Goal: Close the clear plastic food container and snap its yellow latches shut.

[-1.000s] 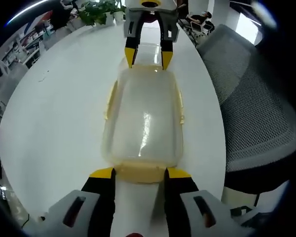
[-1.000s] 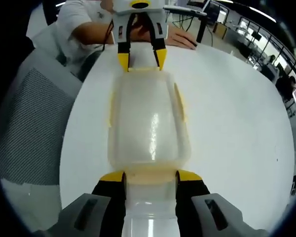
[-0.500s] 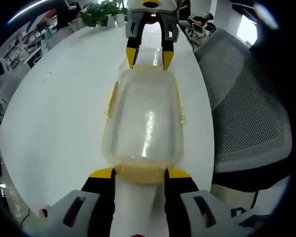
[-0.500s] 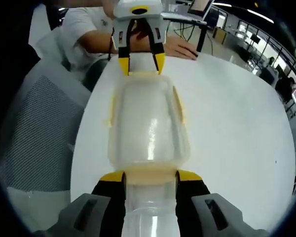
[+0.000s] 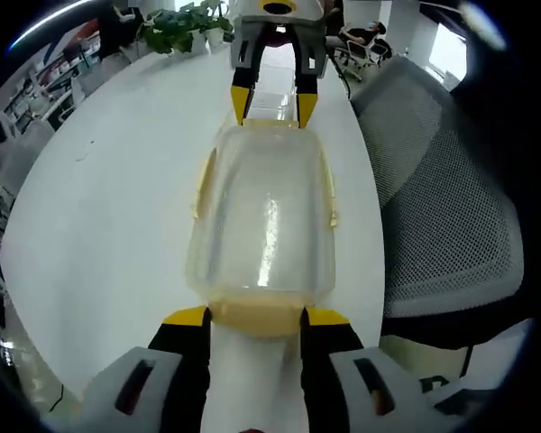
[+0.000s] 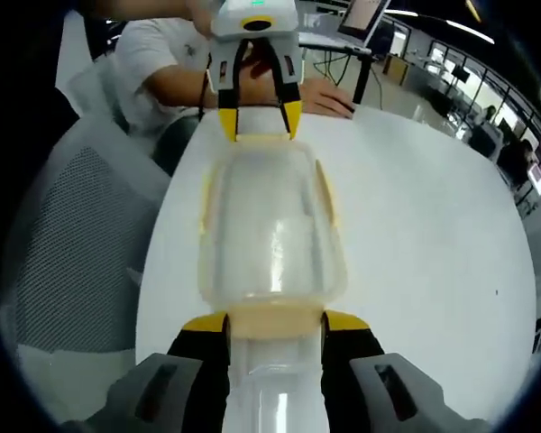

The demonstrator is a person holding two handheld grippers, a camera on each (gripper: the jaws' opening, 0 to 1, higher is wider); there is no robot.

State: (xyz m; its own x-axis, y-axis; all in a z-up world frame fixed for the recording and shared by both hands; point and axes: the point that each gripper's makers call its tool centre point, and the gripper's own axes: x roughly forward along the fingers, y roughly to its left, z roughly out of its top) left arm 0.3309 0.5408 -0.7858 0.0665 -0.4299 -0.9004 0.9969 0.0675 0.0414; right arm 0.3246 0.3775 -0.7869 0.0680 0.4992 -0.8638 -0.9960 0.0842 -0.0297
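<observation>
Container point(image 5: 261, 216), clear plastic with its lid on, lay lengthwise on the white table point(image 5: 99, 216), held at both ends. At 6 o'clock in the left gripper view, the left gripper point(image 5: 255, 316) straddled the near yellow latch point(image 5: 255, 316), jaws spread wide beside it. Side latches point(image 5: 198, 185) lay flat against the walls. At 12 o'clock, the right gripper point(image 5: 270, 104) bracketed the far end, jaws likewise apart. A mesh chair point(image 5: 442, 207) stood at 3 o'clock.

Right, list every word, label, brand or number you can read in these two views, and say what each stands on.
No readable text on the clear container, its yellow latches or the grippers.
The monitor behind the table in the right gripper view: whatever is on its screen is too small and blurred to read.
</observation>
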